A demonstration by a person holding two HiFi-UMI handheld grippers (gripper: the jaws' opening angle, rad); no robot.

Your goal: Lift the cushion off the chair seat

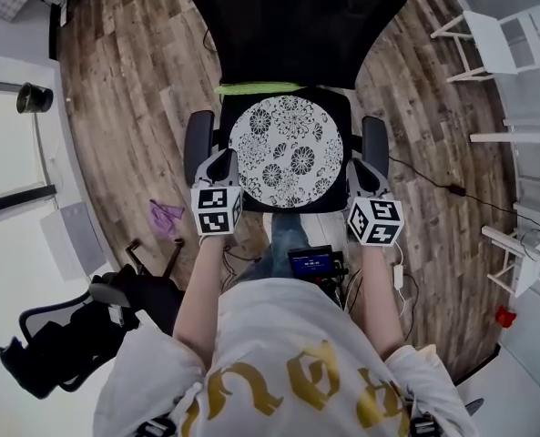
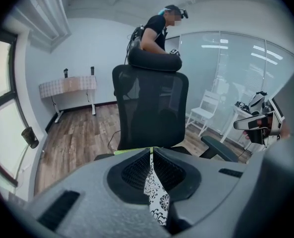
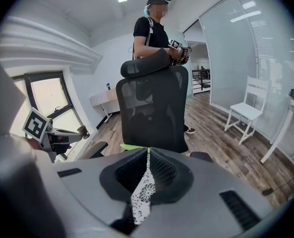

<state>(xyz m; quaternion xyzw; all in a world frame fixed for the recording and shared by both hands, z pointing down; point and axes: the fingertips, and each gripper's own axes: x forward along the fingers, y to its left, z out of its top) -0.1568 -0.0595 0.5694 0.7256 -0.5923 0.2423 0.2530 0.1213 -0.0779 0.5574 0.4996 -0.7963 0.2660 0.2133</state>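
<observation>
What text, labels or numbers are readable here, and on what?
Nothing readable.
Shirt: gold ornate letters, cut off, illegible.
Small screen at the waist: blue display, too small.
Marker cubes: coded squares, no words.
Cushion: floral print only.

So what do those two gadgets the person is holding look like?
Each is a grey plastic two-jaw gripper, the left gripper and the right gripper alike, with black ribbed pads inside the jaws and a white cube with black square markers at the back. The person wears a white short-sleeved T-shirt with gold lettering.
</observation>
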